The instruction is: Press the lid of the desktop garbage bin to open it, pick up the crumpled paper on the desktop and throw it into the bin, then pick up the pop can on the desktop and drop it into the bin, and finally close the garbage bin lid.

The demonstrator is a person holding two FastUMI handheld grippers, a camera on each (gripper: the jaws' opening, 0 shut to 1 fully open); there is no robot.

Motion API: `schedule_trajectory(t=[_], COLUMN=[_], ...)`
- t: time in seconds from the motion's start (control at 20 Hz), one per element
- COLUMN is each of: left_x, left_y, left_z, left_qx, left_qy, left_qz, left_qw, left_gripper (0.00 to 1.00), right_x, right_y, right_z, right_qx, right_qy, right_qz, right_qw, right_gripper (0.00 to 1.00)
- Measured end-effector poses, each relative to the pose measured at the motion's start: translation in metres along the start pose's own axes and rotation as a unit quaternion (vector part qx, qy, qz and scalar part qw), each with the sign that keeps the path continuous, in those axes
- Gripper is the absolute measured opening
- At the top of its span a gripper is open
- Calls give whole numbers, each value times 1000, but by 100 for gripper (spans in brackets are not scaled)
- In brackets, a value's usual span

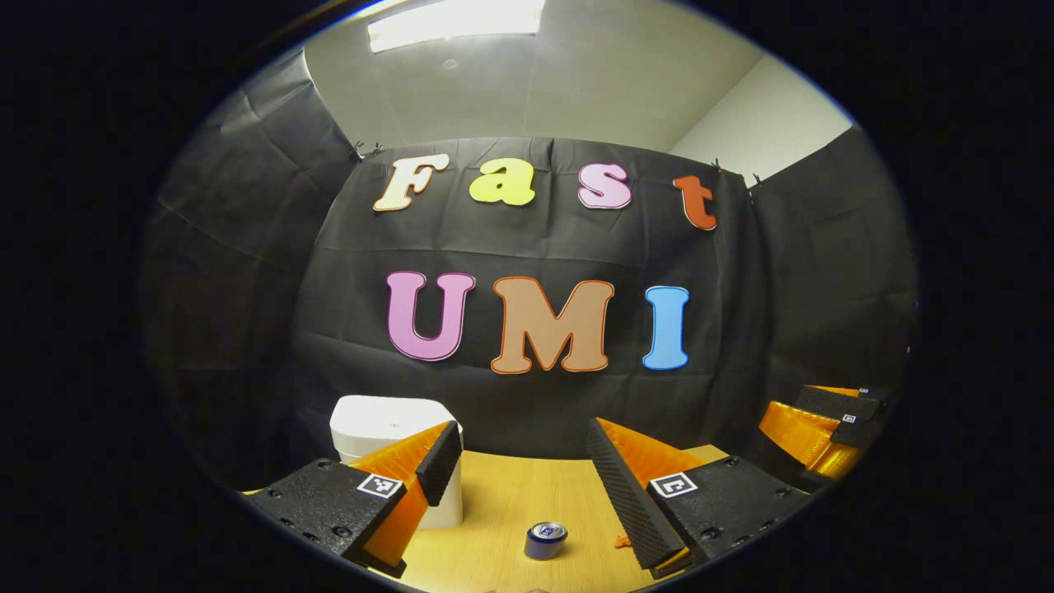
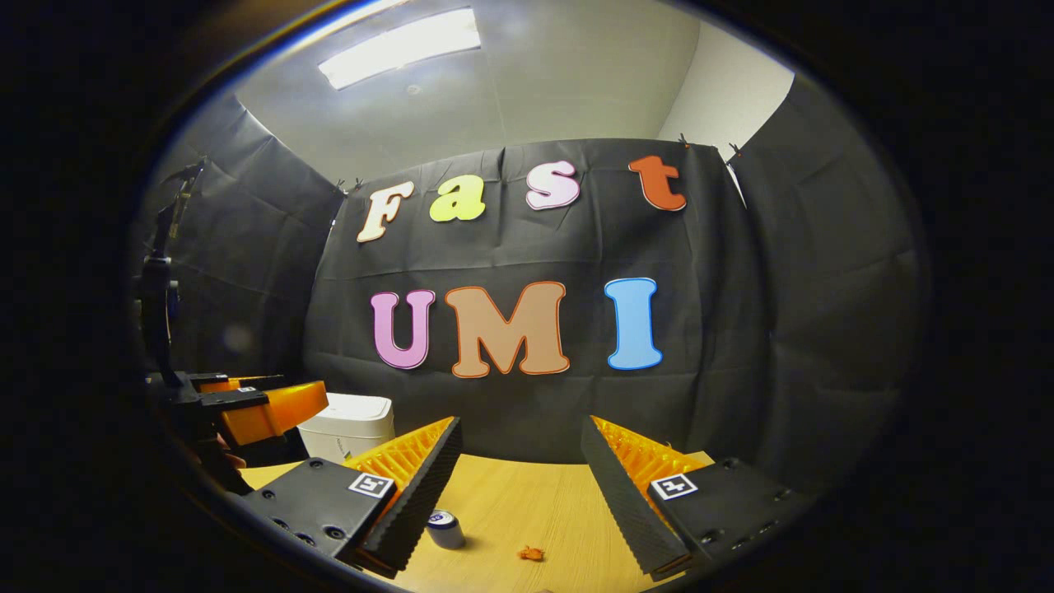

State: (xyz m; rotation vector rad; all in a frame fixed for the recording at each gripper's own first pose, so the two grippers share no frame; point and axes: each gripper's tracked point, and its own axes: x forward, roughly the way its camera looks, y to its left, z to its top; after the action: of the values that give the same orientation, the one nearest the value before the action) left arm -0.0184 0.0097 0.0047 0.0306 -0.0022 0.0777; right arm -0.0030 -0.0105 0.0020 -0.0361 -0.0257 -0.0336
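On desk, far left: garbage bin [image 1: 387, 428], lid down, just behind left gripper [image 1: 519, 486].
Nearer arm: left.
Left gripper: jaws spread, empty.
Right gripper [image 2: 519, 486]: jaws spread, empty.
Pop can [image 1: 545, 540]: upright, centre.
Crumpled paper [image 2: 530, 553]: right of can.

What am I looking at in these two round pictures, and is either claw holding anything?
These are no robot arms: a person holds a two-finger claw in each hand, and a fisheye camera rides on each claw, looking forward between its fingers.

In the left gripper view, the left claw stands open at the bottom, holding nothing; the other claw shows at the far right edge. In the right gripper view, the right claw is likewise open and holds nothing.

On the wooden table stand a white garbage bin with its lid down and a pop can, upright. A small orange scrap lies near the can; what it is I cannot tell.
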Motion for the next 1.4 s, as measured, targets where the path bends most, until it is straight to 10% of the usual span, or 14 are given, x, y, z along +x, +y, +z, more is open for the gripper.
schedule_trajectory(t=[0.5, 1.2, 1.4], left_x=[4, 5, 10], left_y=[-8, -26, -17], left_z=[-7, -15, -15], left_qx=[22, 24, 42], left_qy=[15, 33, 39], left_qz=[-2, -6, 6], left_qw=[1000, 999, 998], left_gripper=[89, 5, 0], right_x=[0, 1, 1], right_y=[-4, -8, -5], right_z=[-1, 0, -1], right_qx=[-4, -7, -8], right_qy=[-3, -10, -10], right_qz=[3, 19, 37], right_qw=[1000, 1000, 999], right_gripper=[97, 97, 97])
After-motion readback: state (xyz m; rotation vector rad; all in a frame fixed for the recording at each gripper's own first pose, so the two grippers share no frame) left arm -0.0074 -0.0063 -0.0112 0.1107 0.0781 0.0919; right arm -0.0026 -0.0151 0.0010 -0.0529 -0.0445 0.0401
